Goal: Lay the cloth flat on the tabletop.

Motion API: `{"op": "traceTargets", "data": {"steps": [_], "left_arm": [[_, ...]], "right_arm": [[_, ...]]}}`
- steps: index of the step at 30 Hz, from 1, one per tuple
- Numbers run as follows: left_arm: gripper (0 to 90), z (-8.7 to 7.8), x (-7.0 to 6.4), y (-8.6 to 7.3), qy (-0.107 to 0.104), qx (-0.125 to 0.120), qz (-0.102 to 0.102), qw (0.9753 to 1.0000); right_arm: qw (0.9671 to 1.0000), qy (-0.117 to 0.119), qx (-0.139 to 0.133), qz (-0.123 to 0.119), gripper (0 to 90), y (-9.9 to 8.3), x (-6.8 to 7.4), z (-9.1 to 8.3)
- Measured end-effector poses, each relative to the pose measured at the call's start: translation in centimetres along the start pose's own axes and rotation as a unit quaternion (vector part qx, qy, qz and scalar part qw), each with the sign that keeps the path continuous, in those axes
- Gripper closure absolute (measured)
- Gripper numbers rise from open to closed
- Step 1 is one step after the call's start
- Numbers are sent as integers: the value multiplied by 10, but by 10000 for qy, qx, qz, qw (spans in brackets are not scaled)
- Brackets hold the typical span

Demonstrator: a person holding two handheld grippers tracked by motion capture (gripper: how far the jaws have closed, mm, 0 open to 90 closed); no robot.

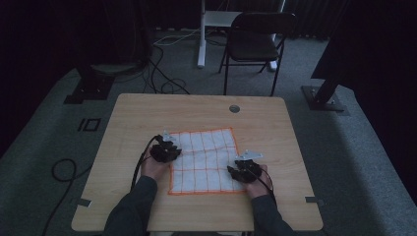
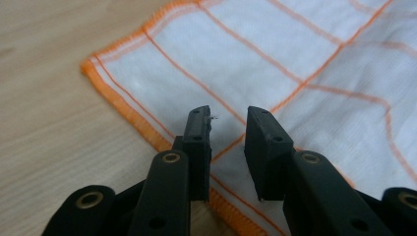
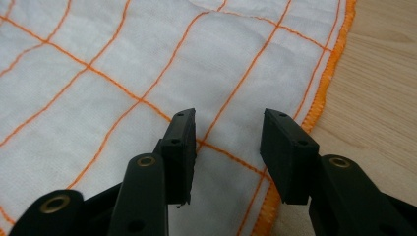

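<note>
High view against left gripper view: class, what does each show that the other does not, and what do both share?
High view alone: the whole white cloth with its orange grid, both hands, the right tool, the full table and a chair behind it.
Left gripper view alone: the left tool close up, jaws apart with cloth visible between them, and a thread on one tip.
Both: the cloth, its orange hem, the wooden tabletop and the left tool.

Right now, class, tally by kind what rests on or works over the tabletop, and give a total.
Cloth, white with orange grid: 1
Hand-held tool, both open: 2 (left tool, right tool)
Round grommet in the table: 1
Total: 4
</note>
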State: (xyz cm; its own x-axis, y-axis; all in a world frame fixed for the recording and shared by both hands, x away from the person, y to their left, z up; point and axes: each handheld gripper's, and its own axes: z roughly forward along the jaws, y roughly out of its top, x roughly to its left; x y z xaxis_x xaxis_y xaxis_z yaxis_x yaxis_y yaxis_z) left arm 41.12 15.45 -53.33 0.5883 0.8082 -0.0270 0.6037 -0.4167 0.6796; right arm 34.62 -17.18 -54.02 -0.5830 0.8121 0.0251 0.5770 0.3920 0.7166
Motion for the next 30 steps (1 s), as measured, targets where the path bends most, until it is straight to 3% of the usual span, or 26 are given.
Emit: {"op": "traceTargets", "data": {"steps": [6, 12, 16, 22, 25, 27, 30], "left_arm": [[743, 5, 5, 6, 126, 28, 133, 9998], [722, 12, 9, 14, 324, 25, 371, 9988], [705, 13, 13, 14, 298, -26, 229, 9993], [693, 4, 9, 4, 348, -68, 95, 9993], [661, -8, 6, -2, 626, -153, -57, 9979], [654, -19, 2, -7, 557, -336, -122, 9978], [619, -32, -7, -12, 547, -422, -94, 9976]], "right_arm": [[10000, -38, 56, -42, 569, -2, 4, -3], [9999, -53, 60, 70, 567, -7, 11, -8], [10000, -5, 87, 41, 559, -9, 16, -10], [9999, 92, 2, 42, 550, -11, 12, -10], [9999, 139, -10, -36, 538, -10, 11, -9], [9999, 162, -36, -24, 534, -10, 10, -9], [9998, 133, -122, 26, 532, -8, 9, -11]]}}
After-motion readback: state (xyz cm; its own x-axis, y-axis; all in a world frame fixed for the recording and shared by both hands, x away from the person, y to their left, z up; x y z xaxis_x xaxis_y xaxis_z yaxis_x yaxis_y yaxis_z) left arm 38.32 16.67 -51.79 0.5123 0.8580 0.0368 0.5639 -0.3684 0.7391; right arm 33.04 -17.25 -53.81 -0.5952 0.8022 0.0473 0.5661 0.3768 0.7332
